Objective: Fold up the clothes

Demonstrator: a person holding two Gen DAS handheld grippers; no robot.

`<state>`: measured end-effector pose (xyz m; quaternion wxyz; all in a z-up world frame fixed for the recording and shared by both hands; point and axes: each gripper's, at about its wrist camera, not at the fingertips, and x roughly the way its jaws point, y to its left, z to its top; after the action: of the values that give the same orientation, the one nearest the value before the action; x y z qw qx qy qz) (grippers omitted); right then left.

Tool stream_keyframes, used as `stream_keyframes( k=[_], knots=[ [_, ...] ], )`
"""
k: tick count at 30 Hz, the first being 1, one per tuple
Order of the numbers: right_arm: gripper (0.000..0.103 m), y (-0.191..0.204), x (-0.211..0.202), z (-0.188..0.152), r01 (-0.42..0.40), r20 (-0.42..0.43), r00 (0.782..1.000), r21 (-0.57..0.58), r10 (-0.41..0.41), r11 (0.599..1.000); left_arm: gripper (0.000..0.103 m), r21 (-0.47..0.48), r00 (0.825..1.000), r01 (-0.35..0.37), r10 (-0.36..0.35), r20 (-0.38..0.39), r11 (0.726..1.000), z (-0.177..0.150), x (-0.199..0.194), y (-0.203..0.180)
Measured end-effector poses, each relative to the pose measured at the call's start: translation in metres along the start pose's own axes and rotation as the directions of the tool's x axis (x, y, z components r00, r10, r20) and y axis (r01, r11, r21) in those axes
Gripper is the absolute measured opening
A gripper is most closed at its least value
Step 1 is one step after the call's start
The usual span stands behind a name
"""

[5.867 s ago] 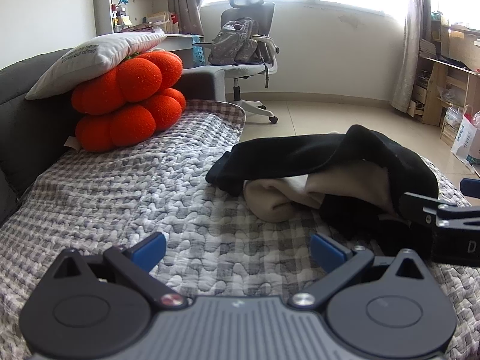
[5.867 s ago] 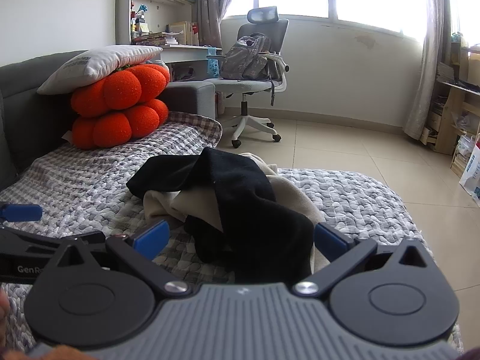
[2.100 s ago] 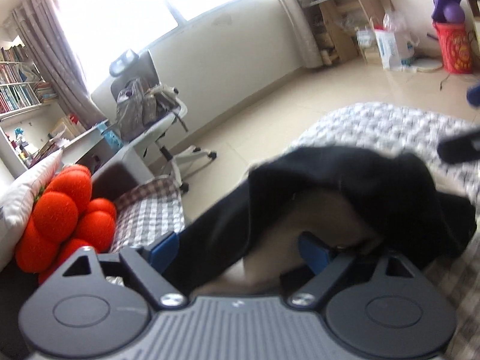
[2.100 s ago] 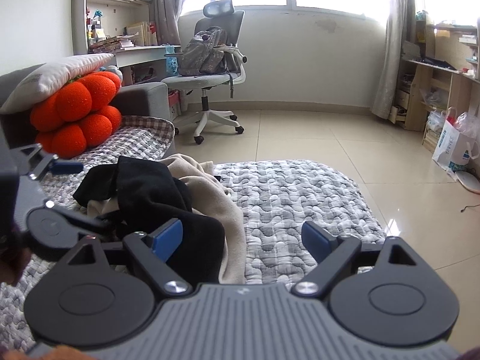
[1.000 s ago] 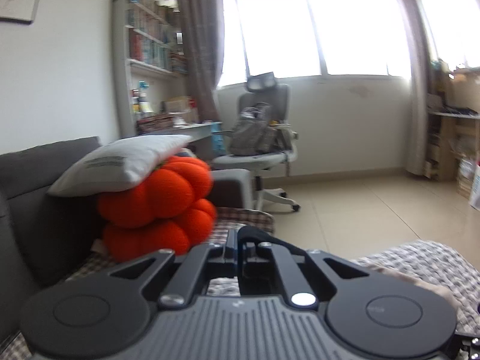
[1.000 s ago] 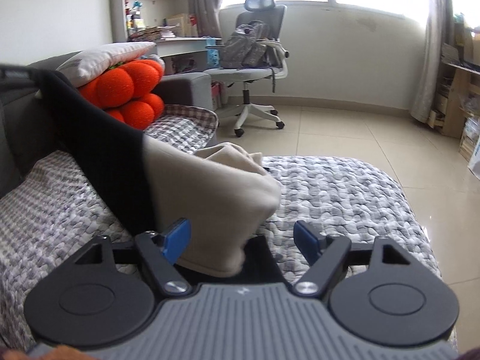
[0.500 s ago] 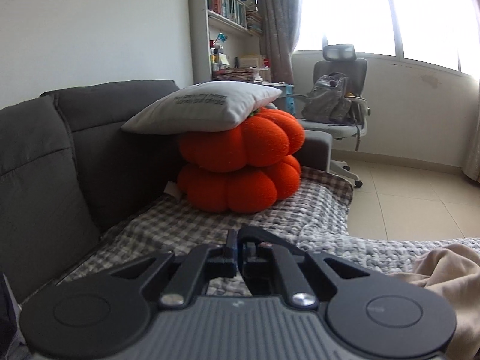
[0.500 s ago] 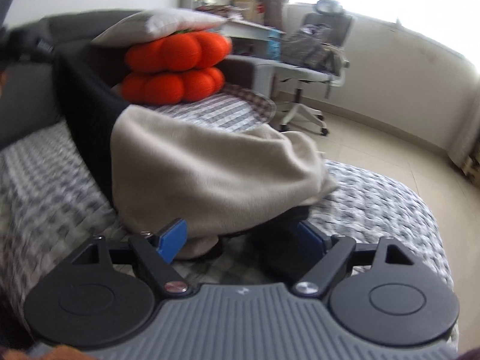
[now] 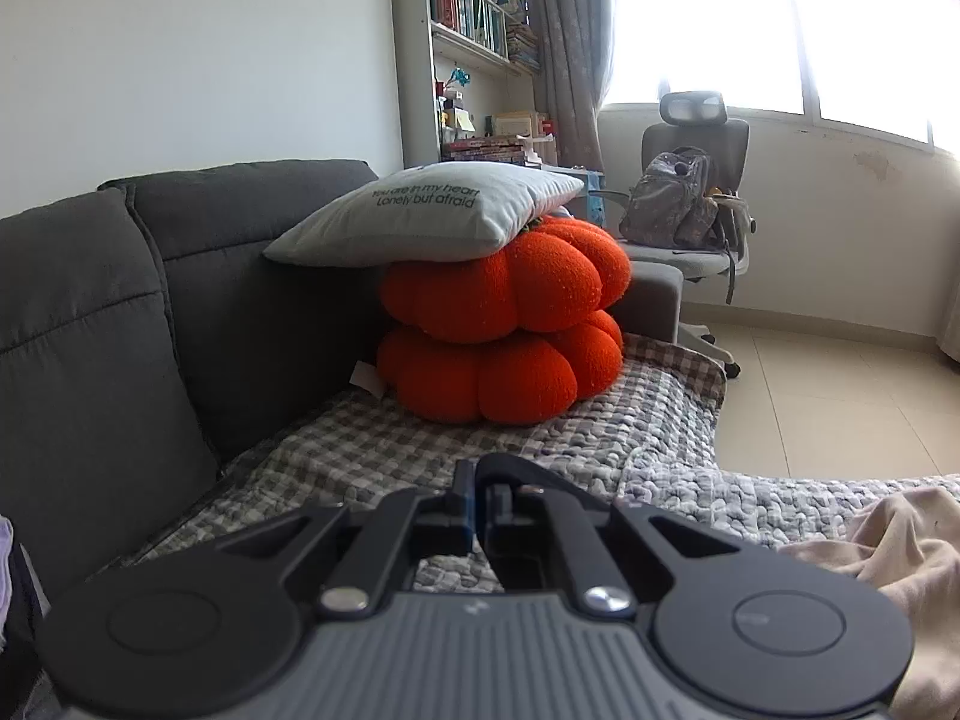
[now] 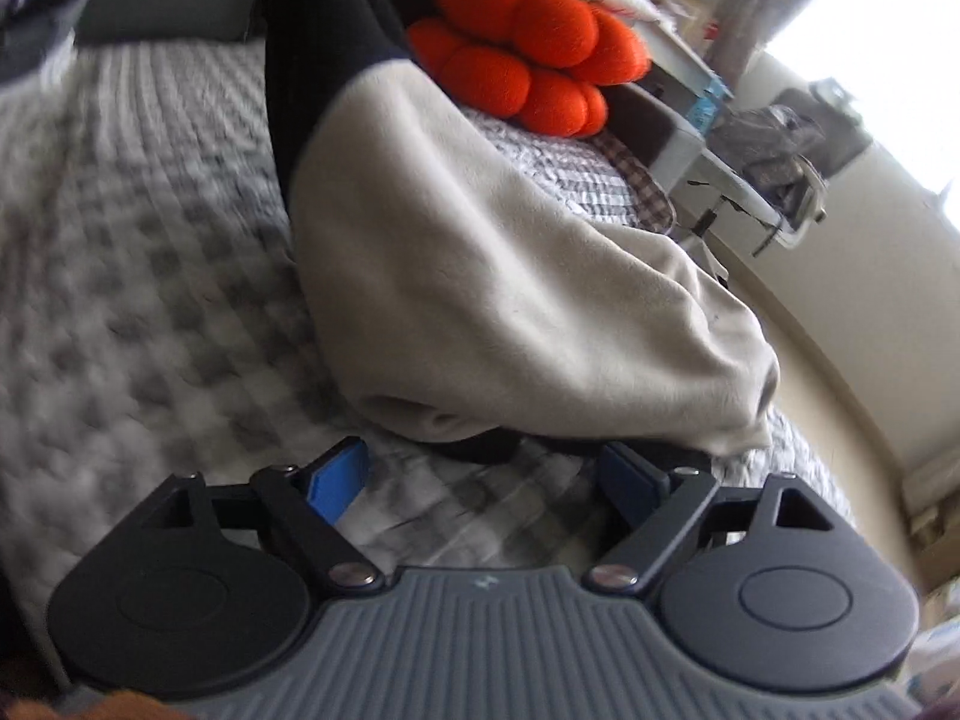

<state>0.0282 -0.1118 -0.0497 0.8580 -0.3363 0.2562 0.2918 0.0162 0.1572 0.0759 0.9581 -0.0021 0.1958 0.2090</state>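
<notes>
Left claw (image 9: 474, 510): pressed fully together, blue pads meeting, nothing visible between them from its own camera. Right claw (image 10: 480, 480): spread wide and opening further, blue pads apart, with only the checked cover between them and no cloth pinched.

Counted: two claws; one garment (image 10: 498, 264), cream in the body with a black part at the upper end; two orange pumpkin-shaped cushions (image 9: 504, 324), stacked; one pale grey pillow (image 9: 432, 213) with printed lettering, lying on top of them; one office chair (image 9: 690, 192) carrying one backpack (image 9: 672, 198).

Underneath: a dark grey sofa (image 9: 120, 300) with its seat draped in a grey-and-white checked quilted cover (image 9: 600, 438). Beyond: tiled floor, bookshelf against the white wall, curtained bright window.

Garment, seen from the right wrist: draped just ahead of the right claw, black end raised toward the top of that view, cream bulk sagging down onto the cover, lower hem just past the pad tips, not touched by them. Seen from the left wrist: a cream fold (image 9: 900, 540) at the lower right edge, to the right of the closed left claw. Whether the left claw grips the black end: cannot tell.
</notes>
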Motion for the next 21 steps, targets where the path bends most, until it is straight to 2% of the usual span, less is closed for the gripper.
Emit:
stream_keyframes(
  k=[2, 4, 5, 6, 7, 8, 9, 10, 11, 13, 16, 21],
  knots=[
    [0.087, -0.005, 0.015, 0.002, 0.009, -0.005, 1.000, -0.070, -0.010, 0.998, 0.003, -0.001, 1.000, -0.001, 0.001, -0.003, 1.000, -0.002, 0.001, 0.000],
    [0.087, -0.011, 0.026, 0.003, 0.009, 0.054, 0.999, -0.115, -0.003, 0.993, 0.003, 0.005, 1.000, -0.006, 0.006, 0.000, 1.000, -0.002, 0.001, 0.000],
    [0.078, -0.014, 0.028, 0.005, 0.013, 0.066, 0.998, -0.102, -0.006, 0.995, 0.003, 0.009, 1.000, -0.008, 0.008, 0.001, 1.000, -0.002, 0.001, -0.001],
    [0.061, -0.018, 0.030, 0.008, 0.016, 0.077, 0.997, -0.089, -0.009, 0.996, 0.003, 0.012, 1.000, -0.009, 0.009, 0.001, 1.000, -0.002, 0.001, -0.002],
    [0.049, -0.021, 0.033, 0.011, 0.020, 0.089, 0.996, -0.076, -0.013, 0.997, 0.003, 0.010, 1.000, -0.007, 0.007, -0.002, 1.000, -0.002, 0.002, -0.002],
    [0.025, -0.025, 0.035, 0.014, 0.023, 0.100, 0.995, -0.063, -0.016, 0.998, 0.003, 0.009, 1.000, -0.007, 0.007, -0.006, 1.000, -0.003, 0.003, -0.001],
    [0.017, -0.029, 0.038, 0.016, 0.026, 0.112, 0.994, -0.049, -0.020, 0.998, 0.004, 0.008, 1.000, -0.009, 0.009, -0.008, 1.000, -0.003, 0.004, -0.001],
    [0.016, -0.032, 0.040, 0.019, 0.028, 0.124, 0.992, -0.035, -0.024, 0.999, 0.004, 0.004, 1.000, -0.012, 0.012, -0.010, 1.000, -0.003, 0.004, 0.001],
    [0.015, -0.041, 0.029, 0.022, 0.021, 0.173, 0.985, 0.017, -0.024, 1.000, 0.004, -0.002, 1.000, -0.014, 0.014, -0.010, 1.000, -0.003, 0.004, 0.003],
    [0.015, -0.057, 0.007, 0.028, 0.000, 0.269, 0.963, 0.120, -0.032, 0.993, 0.004, -0.030, 1.000, -0.010, 0.010, -0.001, 1.000, -0.001, 0.001, 0.009],
    [0.014, -0.077, -0.029, 0.030, 0.030, 0.377, 0.918, 0.250, -0.126, 0.968, 0.004, -0.064, 0.999, 0.001, 0.001, 0.035, 0.998, 0.003, -0.010, 0.015],
    [0.014, -0.093, -0.090, 0.032, 0.042, 0.514, 0.814, 0.413, -0.271, 0.910, 0.003, -0.101, 0.990, 0.056, -0.042, 0.136, 0.993, 0.012, -0.040, 0.020]
  ],
)
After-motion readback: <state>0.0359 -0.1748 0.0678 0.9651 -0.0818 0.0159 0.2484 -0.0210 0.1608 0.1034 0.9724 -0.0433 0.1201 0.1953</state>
